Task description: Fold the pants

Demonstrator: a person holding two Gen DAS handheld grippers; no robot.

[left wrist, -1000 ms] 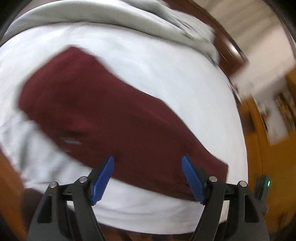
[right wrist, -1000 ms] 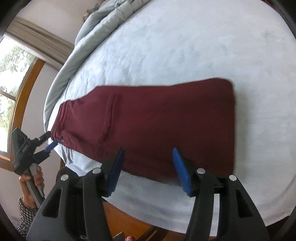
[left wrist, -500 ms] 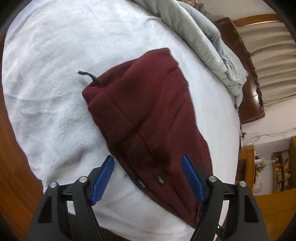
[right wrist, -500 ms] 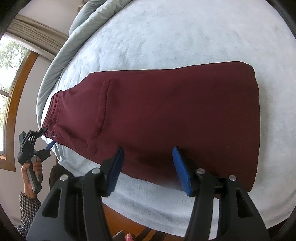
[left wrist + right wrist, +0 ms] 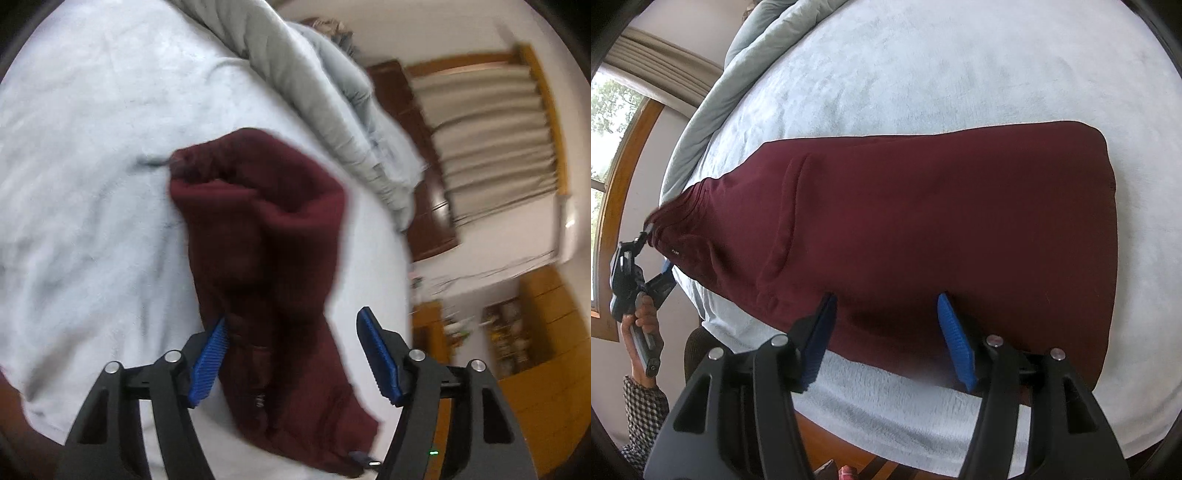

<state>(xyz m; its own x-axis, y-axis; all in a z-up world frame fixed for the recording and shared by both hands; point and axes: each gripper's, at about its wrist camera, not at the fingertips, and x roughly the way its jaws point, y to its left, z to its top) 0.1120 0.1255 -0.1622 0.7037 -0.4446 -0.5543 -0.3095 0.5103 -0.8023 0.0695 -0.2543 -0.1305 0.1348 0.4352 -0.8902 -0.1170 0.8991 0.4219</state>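
The dark red fleece pants [image 5: 923, 229] lie flat on the pale blue bed blanket [image 5: 960, 66]; the left tool [image 5: 295, 354], jaws closing around the waistband, may pinch one layer only; the right tool [image 5: 886, 332] hovers unclenched and opening, so the leg could drag.

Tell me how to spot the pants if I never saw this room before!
Look for the big bed with the fuzzy white blanket spread over it. Lying flat across the blanket is one long, dark red piece of clothing: the pants. Nothing else there is red, and a grey quilt is bunched along the bed's far edge.
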